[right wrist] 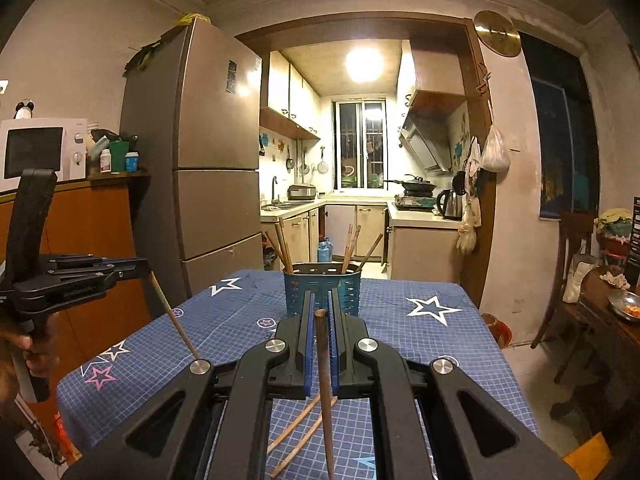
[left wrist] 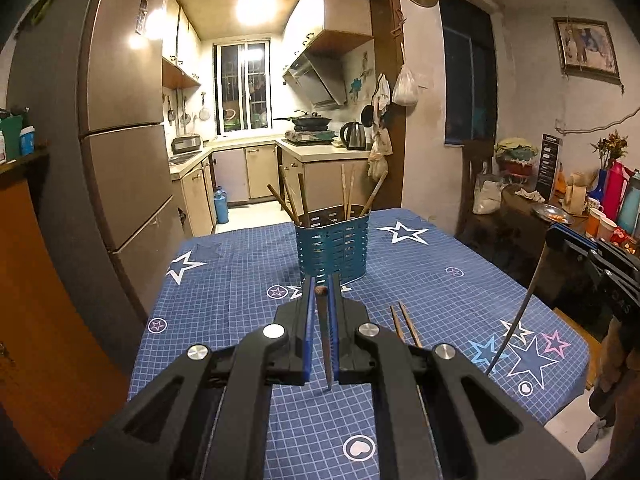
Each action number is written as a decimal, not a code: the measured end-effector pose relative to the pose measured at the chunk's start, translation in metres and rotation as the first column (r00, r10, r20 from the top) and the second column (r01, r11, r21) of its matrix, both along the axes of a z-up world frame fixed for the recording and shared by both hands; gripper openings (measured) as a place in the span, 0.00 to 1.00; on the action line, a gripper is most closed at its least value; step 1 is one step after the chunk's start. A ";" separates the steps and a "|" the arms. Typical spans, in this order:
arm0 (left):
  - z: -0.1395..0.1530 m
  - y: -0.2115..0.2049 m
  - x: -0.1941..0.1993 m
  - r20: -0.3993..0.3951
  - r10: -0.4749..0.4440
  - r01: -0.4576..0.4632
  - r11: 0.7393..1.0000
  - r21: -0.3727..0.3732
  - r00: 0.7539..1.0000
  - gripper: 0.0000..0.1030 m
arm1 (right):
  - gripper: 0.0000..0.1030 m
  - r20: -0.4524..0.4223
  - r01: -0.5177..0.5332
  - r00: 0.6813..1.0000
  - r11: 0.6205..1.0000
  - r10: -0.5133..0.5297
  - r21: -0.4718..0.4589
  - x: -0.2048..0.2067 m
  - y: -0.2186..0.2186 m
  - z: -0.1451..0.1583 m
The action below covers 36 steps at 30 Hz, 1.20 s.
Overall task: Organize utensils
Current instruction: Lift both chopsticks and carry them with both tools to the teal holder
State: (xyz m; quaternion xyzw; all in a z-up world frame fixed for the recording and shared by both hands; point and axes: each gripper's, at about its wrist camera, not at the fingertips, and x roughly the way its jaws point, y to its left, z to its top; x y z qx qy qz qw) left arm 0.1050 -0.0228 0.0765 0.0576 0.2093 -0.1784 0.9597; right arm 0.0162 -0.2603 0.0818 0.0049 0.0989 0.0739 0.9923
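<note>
A teal slotted utensil holder [left wrist: 332,244] [right wrist: 322,288] stands at the far middle of the blue star tablecloth [left wrist: 440,280], with several chopsticks leaning in it. My left gripper [left wrist: 320,280] is shut on a dark chopstick [left wrist: 325,340] that hangs tip-down above the cloth, short of the holder. My right gripper [right wrist: 320,296] is shut on a brown chopstick [right wrist: 325,380] in the same way. Each gripper also shows in the other's view: the right gripper [left wrist: 554,240] with its chopstick [left wrist: 516,320], the left gripper [right wrist: 138,268] with its chopstick [right wrist: 176,320]. Two loose chopsticks [left wrist: 406,324] [right wrist: 300,428] lie on the cloth.
A tall fridge [left wrist: 128,128] stands left of the table, with the kitchen doorway behind. A dark side table [left wrist: 560,216] crowded with flasks and cups sits at the right, beside a wooden chair [right wrist: 568,280]. A microwave [right wrist: 40,148] rests on the left counter. A person's hand [right wrist: 36,352] holds the left gripper's handle.
</note>
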 end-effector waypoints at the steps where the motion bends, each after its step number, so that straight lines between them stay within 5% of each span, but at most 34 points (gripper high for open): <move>1: 0.000 0.000 0.000 0.000 0.001 -0.001 1.000 0.000 1.000 0.05 | 0.08 0.000 -0.001 1.000 1.000 0.001 0.000 0.000 0.001 0.000; 12: 0.006 -0.004 0.001 0.003 -0.018 0.018 1.000 -0.006 1.000 0.05 | 0.07 0.004 -0.023 1.000 1.000 0.023 0.014 0.010 -0.001 0.009; 18: 0.035 -0.014 0.016 0.034 -0.075 0.076 0.997 -0.032 0.997 0.05 | 0.07 0.001 -0.050 0.999 0.998 0.050 0.046 0.042 -0.006 0.036; 27: 0.107 -0.050 0.076 0.129 -0.113 0.123 0.990 -0.071 0.985 0.05 | 0.07 -0.021 -0.076 0.997 0.993 0.078 0.088 0.143 -0.010 0.101; 31: 0.142 -0.065 0.115 0.208 -0.057 0.077 0.993 -0.087 0.976 0.05 | 0.07 0.006 -0.064 0.998 0.991 0.064 0.113 0.193 -0.012 0.133; 36: 0.153 -0.078 0.170 0.217 -0.024 0.051 0.992 -0.119 0.976 0.05 | 0.07 0.037 -0.052 0.998 0.990 0.047 0.130 0.253 -0.010 0.158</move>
